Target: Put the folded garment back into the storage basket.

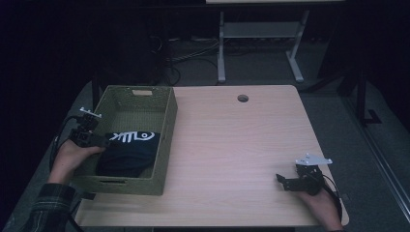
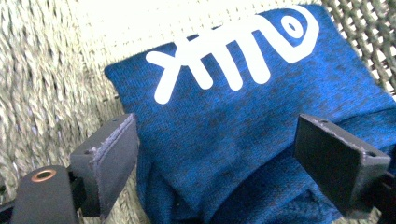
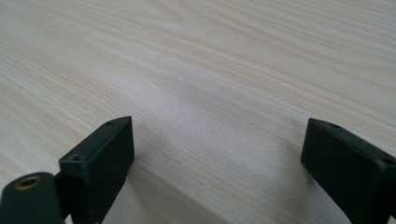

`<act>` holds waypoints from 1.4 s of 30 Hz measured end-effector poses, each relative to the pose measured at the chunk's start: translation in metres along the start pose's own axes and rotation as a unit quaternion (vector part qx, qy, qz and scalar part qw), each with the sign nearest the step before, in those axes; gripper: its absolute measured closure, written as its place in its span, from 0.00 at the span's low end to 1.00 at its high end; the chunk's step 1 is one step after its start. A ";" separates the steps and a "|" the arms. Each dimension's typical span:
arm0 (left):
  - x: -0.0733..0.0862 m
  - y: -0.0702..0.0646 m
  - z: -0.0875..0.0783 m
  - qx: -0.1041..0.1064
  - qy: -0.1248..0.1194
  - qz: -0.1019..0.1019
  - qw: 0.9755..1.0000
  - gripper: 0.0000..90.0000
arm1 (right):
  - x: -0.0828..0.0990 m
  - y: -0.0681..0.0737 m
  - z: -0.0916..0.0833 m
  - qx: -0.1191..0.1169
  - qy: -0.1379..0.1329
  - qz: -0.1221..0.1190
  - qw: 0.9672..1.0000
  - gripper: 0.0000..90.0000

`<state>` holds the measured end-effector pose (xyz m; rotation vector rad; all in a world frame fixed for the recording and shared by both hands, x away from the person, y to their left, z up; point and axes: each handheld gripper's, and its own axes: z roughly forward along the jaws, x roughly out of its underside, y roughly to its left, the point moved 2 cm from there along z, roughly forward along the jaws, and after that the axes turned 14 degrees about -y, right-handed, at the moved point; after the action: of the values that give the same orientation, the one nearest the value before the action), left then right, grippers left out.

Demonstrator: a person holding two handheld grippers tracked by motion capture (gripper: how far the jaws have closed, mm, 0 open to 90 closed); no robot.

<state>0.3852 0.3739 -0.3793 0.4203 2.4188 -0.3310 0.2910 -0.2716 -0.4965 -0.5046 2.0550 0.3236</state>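
Note:
A folded dark blue garment (image 1: 129, 152) with a white fishbone print lies inside a woven green basket (image 1: 167, 130) at the table's left. In the left gripper view the blue garment (image 2: 261, 135) lies just beyond the jaws, print upward. My left gripper (image 1: 99, 141) reaches over the basket's left wall and stands open above the cloth (image 2: 217, 161), gripping nothing. My right gripper (image 1: 282, 181) rests low near the table's front right, open, with bare wood between its jaws (image 3: 217, 163).
The light wooden table (image 1: 241, 145) has a cable hole (image 1: 242, 98) near its far edge. A white desk frame (image 1: 261, 34) and cables lie on the dark floor beyond. The basket's woven wall (image 2: 46, 93) is close on the left gripper's left side.

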 end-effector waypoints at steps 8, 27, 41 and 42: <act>-0.007 -0.012 -0.006 0.004 -0.017 0.013 1.000 0.15 | 0.000 0.000 0.000 0.000 0.000 0.000 1.000 0.10; -0.034 -0.069 -0.020 0.035 -0.093 0.054 0.994 0.15 | 0.000 0.000 0.000 0.001 0.000 0.001 1.000 0.10; -0.044 -0.133 -0.016 0.082 -0.138 0.099 0.982 0.15 | 0.000 0.000 0.000 0.001 -0.001 0.000 1.000 0.10; -0.044 -0.137 -0.014 0.086 -0.143 0.099 0.981 0.15 | 0.000 0.000 0.000 0.001 -0.001 0.002 1.000 0.10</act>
<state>0.3578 0.2434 -0.3225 0.6400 2.0558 -0.4786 0.2908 -0.2713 -0.4963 -0.4998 2.0549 0.3248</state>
